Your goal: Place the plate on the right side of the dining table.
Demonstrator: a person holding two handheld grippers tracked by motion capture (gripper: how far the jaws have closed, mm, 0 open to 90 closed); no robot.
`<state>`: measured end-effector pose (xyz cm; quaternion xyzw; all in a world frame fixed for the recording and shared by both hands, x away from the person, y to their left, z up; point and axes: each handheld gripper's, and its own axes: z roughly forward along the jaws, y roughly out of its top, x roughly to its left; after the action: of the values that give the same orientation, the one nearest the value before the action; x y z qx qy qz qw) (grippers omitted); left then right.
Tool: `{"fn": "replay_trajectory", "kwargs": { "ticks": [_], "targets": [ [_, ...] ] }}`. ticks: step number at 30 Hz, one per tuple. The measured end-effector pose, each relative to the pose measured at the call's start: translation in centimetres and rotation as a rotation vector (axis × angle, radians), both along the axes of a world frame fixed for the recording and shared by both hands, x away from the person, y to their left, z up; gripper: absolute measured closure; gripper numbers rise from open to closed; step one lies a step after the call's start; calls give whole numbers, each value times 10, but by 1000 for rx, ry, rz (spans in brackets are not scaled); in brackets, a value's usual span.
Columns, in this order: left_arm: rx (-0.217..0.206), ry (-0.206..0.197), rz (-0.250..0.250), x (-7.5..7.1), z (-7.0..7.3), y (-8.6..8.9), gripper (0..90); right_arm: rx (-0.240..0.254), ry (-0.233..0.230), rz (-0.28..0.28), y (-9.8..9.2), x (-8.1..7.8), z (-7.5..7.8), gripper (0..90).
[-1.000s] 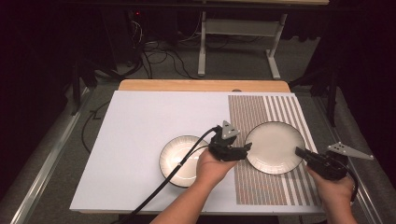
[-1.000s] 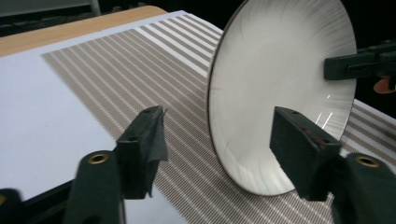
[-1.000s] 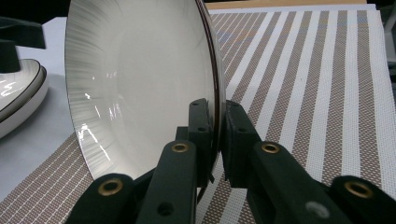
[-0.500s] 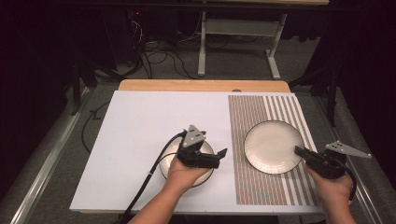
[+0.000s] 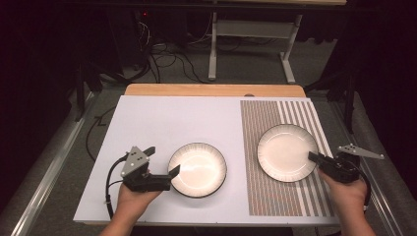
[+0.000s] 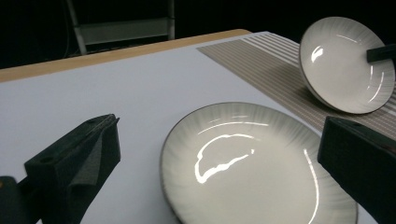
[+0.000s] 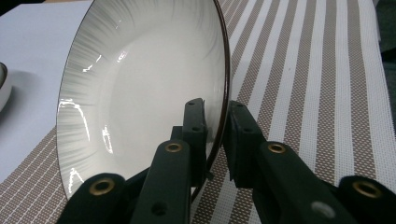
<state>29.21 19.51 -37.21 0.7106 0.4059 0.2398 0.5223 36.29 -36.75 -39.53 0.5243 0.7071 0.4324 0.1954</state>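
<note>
Your right claw (image 7: 215,122) pinching rim of empty dark-rimmed white ceramic plate (image 5: 287,152) on striped placemat (image 5: 275,196). Your left claw (image 5: 173,173) spread, just been opening, nothing between jaws, beside second empty white plate (image 5: 197,169) on white surface (image 5: 162,123).

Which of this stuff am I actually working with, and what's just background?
In the job:
plate on the striped mat, rim clamped in the right gripper
plate on the white board, beside the open left gripper

Just background:
striped mat
metal stand
floor cables

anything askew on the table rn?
Yes: the plate on the striped mat is tipped up on edge, its rim between the right tongs. The other plate lies flat by the open left tongs.
</note>
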Motion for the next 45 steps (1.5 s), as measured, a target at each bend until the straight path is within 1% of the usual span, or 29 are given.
{"fn": "replay_trajectory", "kwargs": {
  "ticks": [2,3,4,6,7,8,9,10,11,14,15,16,17,19,20,24,25,26,27,29,30,31,32,33,34,35,42,44,45],
  "targets": [
    [-23,8,26,-1,-6,14,1,0,18,-10,0,3,-1,803],
    [-27,1,27,1,-8,17,1,1,27,-16,0,4,-2,801],
    [-26,12,36,0,-10,19,1,3,38,-21,-1,6,-3,797],
    [-27,5,26,2,-11,19,1,8,49,-30,-1,7,-4,797],
    [-23,22,35,2,-13,20,1,19,62,-37,-1,9,-5,796],
    [-23,22,35,2,-13,20,1,19,62,-37,-1,9,-5,796],
    [-33,13,26,3,-13,20,1,19,67,-41,-1,10,-5,796],
    [-29,20,34,2,-13,21,1,20,68,-42,-1,11,-5,796],
    [-32,10,25,3,-12,21,1,23,72,-50,-1,11,-5,795],
    [-37,5,19,2,-12,21,1,24,85,-62,-1,13,-6,792],
    [-24,7,20,3,-13,21,1,38,98,-74,-2,15,-7,791],
    [-24,7,20,3,-13,21,1,38,98,-74,-2,15,-7,791],
    [-21,11,19,3,-13,22,1,50,117,-80,-3,17,-9,792],
    [-19,15,24,3,-14,22,1,57,125,-86,-4,19,-10,792],
    [-20,28,37,3,-14,23,1,62,129,-91,-3,20,-10,791],
    [-13,28,38,4,-15,23,1,68,137,-103,-3,23,-12,792],
    [3,24,37,4,-15,22,1,74,145,-112,-4,25,-13,791],
    [3,24,37,4,-15,22,1,74,145,-112,-4,25,-13,791],
    [17,21,35,5,-16,20,1,79,152,-128,-3,26,-14,788],
    [18,19,35,5,-16,19,1,77,154,-140,-3,28,-16,788],
    [31,14,37,6,-17,18,1,78,155,-145,-3,28,-17,789],
    [31,14,37,6,-17,18,1,78,155,-145,-3,28,-17,789],
    [44,16,32,6,-18,19,1,48,156,-165,-2,29,-18,797],
    [39,1,10,8,-19,19,1,39,166,-172,-3,30,-20,797],
    [40,5,15,9,-19,19,1,45,172,-172,-4,31,-22,797],
    [44,21,35,7,-19,20,1,53,168,-173,-4,31,-23,799],
    [40,6,37,6,-19,22,1,14,138,-179,-1,29,-23,783],
    [38,5,36,6,-20,22,1,-14,113,-188,-2,27,-21,732],
    [37,1,38,5,-20,23,1,-16,102,-200,-2,26,-19,704]
  ]
}}
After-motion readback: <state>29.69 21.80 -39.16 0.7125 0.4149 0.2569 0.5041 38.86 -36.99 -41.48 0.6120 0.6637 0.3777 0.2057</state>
